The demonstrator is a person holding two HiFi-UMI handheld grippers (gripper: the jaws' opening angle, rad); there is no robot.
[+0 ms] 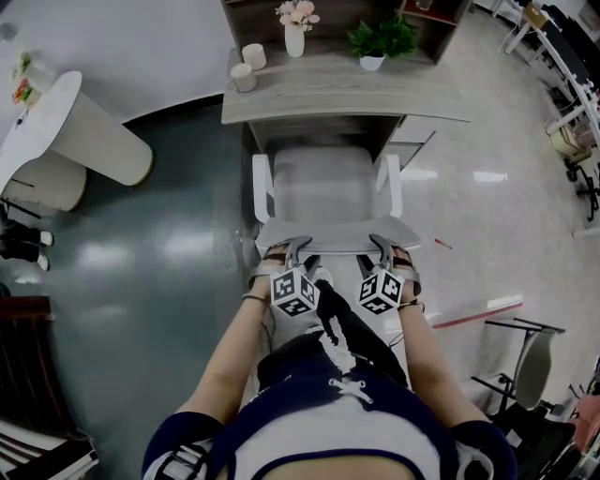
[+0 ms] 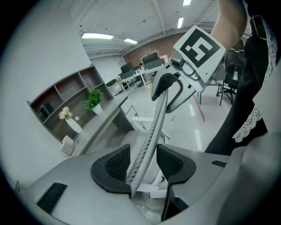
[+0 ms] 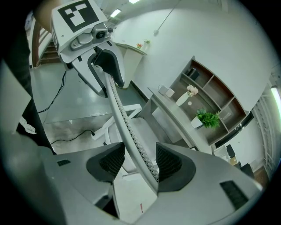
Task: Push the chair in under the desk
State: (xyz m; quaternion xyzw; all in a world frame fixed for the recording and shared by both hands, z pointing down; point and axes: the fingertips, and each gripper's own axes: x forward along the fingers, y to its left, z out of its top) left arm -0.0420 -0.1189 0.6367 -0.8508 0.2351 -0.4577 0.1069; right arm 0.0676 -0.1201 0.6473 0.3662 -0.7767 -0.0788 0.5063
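Observation:
A white office chair (image 1: pixel 323 183) faces the grey desk (image 1: pixel 337 94), with the front of its seat at the desk's edge. The top rim of its backrest (image 1: pixel 337 232) is nearest me. My left gripper (image 1: pixel 292 251) straddles that rim on the left, and the thin perforated rim (image 2: pixel 151 132) runs between its pads with gaps, so it stands open (image 2: pixel 144 165). My right gripper (image 1: pixel 384 248) straddles the same rim (image 3: pixel 125 127) on the right. It is also open (image 3: pixel 139 162), the rim brushing one pad.
On the desk stand a flower vase (image 1: pixel 294 28), a potted plant (image 1: pixel 380 39) and two cups (image 1: pixel 248 66). A white round table (image 1: pixel 66 131) is at the left. A folding chair (image 1: pixel 525 356) and red floor tape (image 1: pixel 478 314) are at the right. A cable (image 3: pixel 70 136) lies on the floor.

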